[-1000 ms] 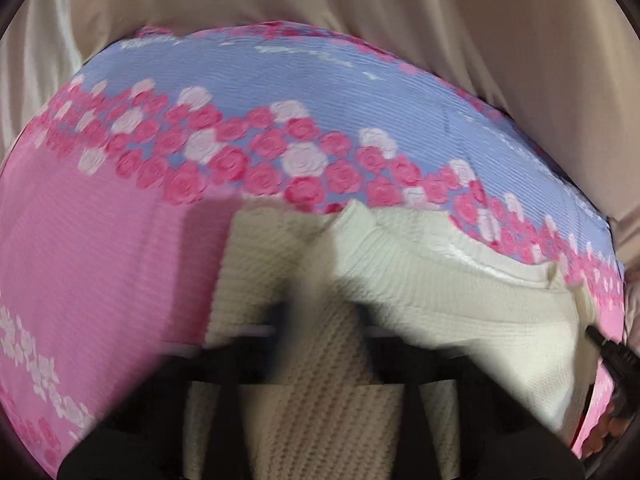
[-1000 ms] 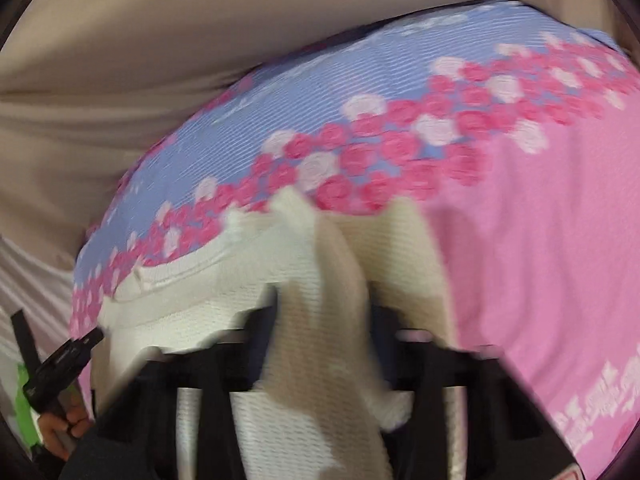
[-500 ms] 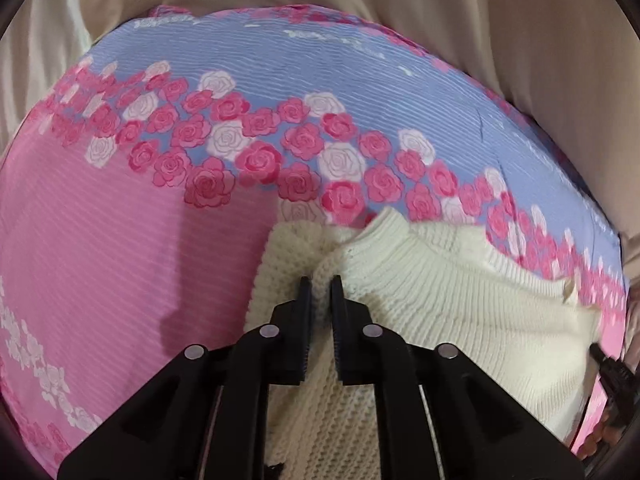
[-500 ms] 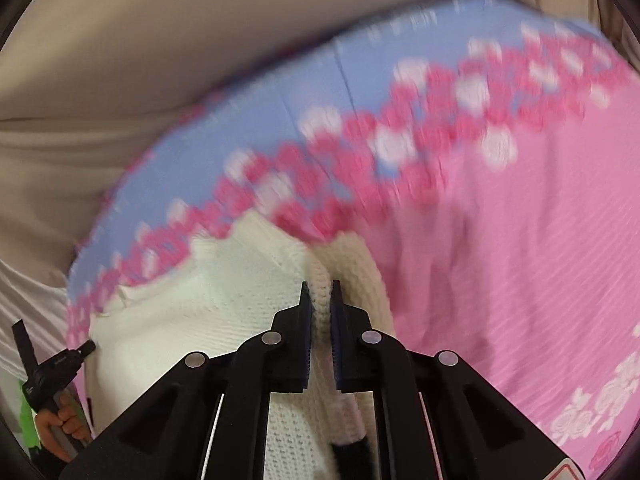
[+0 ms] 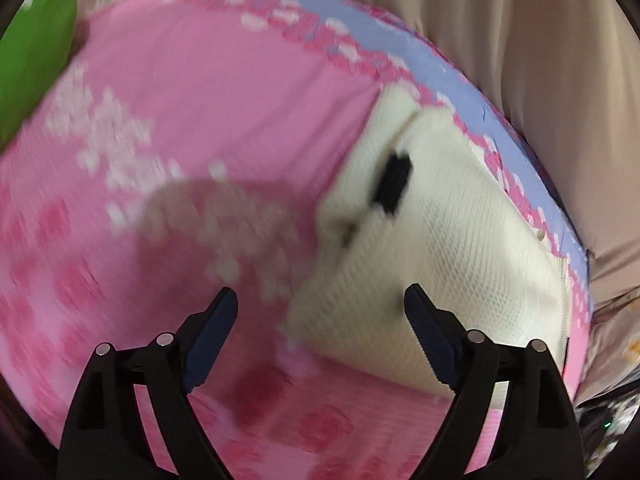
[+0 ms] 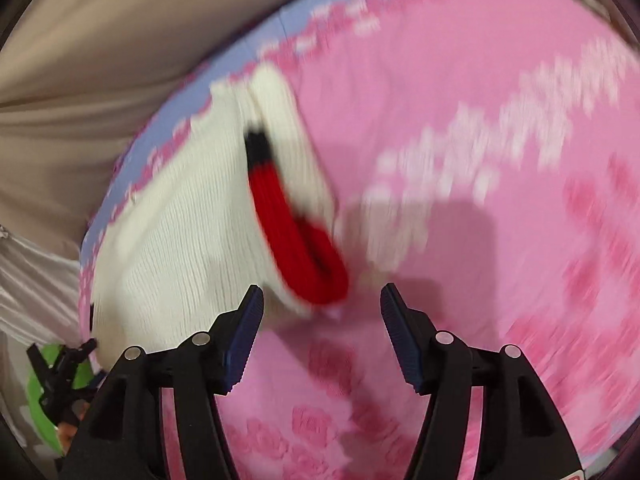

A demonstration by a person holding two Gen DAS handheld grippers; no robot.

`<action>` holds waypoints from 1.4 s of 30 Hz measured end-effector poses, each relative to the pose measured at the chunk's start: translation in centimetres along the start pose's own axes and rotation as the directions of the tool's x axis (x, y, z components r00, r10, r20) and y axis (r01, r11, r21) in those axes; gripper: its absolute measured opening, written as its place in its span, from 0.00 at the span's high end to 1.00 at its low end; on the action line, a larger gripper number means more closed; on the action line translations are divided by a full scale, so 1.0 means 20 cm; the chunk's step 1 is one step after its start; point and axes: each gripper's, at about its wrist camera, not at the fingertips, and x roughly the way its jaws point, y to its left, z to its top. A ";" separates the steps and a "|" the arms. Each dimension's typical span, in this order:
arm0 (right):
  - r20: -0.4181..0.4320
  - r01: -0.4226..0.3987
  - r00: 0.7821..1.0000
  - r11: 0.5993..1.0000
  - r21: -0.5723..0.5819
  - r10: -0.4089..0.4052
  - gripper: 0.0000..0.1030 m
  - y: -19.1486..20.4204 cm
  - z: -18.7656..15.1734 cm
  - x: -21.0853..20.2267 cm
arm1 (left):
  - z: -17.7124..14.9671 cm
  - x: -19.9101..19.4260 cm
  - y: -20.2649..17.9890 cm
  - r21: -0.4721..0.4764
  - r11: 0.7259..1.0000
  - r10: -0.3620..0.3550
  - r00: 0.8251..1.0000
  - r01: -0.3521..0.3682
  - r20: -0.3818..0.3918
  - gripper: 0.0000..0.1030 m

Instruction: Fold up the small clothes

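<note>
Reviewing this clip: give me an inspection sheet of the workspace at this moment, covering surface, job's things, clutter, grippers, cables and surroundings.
Surface: pink and blue rose-print bedspread.
Job's things: cream knit garment lying folded on it, red and black trim showing.
Clutter: nothing seen on the spread.
Grippers: left gripper and right gripper both open, jaws just opened, gripping nothing.
Cables: nothing seen.
Surroundings: beige fabric behind; green object at the edge.

Your left gripper (image 5: 320,312) has glossy black plastic arms with round silver screws and dark blue ribbed pads (image 5: 430,340). Your right gripper (image 6: 322,320) matches it: black arms, silver screws, blue ridged pads (image 6: 402,338).
</note>
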 end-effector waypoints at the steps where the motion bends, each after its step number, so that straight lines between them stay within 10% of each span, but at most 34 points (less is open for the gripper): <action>1: -0.007 -0.019 1.000 1.000 0.011 0.019 0.41 0.01 -0.01 0.03 | -0.01 0.02 -0.03 -0.003 1.000 -0.017 1.000 0.017 -0.001 0.19; 5: -0.005 -0.062 0.998 0.998 0.033 0.062 0.39 0.09 0.04 0.12 | 0.04 0.10 -0.08 -0.041 0.999 -0.007 0.999 0.005 -0.047 0.47; 6: 0.004 -0.064 0.998 0.997 0.039 0.064 0.47 0.09 0.05 0.13 | 0.05 0.10 -0.08 -0.048 0.999 -0.012 0.998 0.009 -0.062 0.75; 7: 0.016 -0.084 0.996 0.995 0.048 0.083 0.85 0.09 0.07 0.12 | 0.07 0.09 -0.08 -0.050 0.997 -0.056 0.994 0.051 -0.095 0.82; 14: 0.066 -0.112 0.992 0.994 0.003 0.112 0.92 0.08 0.03 -0.24 | -0.02 -0.22 0.01 0.018 0.996 -0.083 0.983 0.087 -0.165 0.86; 21: -0.186 0.074 0.977 0.987 -0.140 -0.099 0.87 -0.18 -0.43 -0.33 | -0.48 -0.24 0.28 0.168 0.986 0.058 0.917 0.010 -0.394 0.75; 26: -0.113 0.184 0.972 0.969 -0.168 -0.204 0.73 -0.20 -0.41 -0.45 | -0.24 -0.46 0.20 0.199 0.980 0.055 0.991 -0.029 -0.124 0.52; 28: 0.018 0.189 0.982 0.962 -0.196 -0.189 0.43 -0.10 -0.28 -0.53 | -0.12 -0.46 0.09 0.235 0.971 0.042 0.999 -0.033 -0.030 0.37; 33: 0.102 0.132 0.989 0.933 -0.334 -0.104 0.35 0.21 0.04 -0.30 | 0.06 -0.12 -0.19 0.277 0.960 -0.022 0.997 0.042 -0.077 0.29; 35: 0.071 0.131 0.991 0.926 -0.354 -0.113 0.36 0.27 0.11 -0.13 | 0.05 0.02 -0.26 0.300 0.954 0.027 0.995 0.002 -0.091 0.34; 37: 0.028 0.125 0.992 0.938 -0.323 -0.122 0.39 0.28 0.15 0.04 | 0.03 0.10 -0.26 0.307 0.952 0.053 0.992 -0.017 -0.111 0.64; 38: 0.007 0.117 0.993 0.945 -0.305 -0.120 0.48 0.27 0.16 0.09 | 0.02 0.11 -0.26 0.312 0.949 0.068 0.992 -0.032 -0.106 0.77; 39: -0.009 0.091 0.995 0.953 -0.289 -0.098 0.81 0.27 0.16 0.11 | 0.02 0.08 -0.25 0.311 0.950 0.063 0.992 -0.028 -0.105 0.86; 42: 0.038 -0.016 0.999 0.959 -0.284 0.028 0.91 0.32 0.08 -0.07 | 0.05 -0.17 -0.23 0.259 0.963 -0.060 0.996 0.075 -0.064 0.90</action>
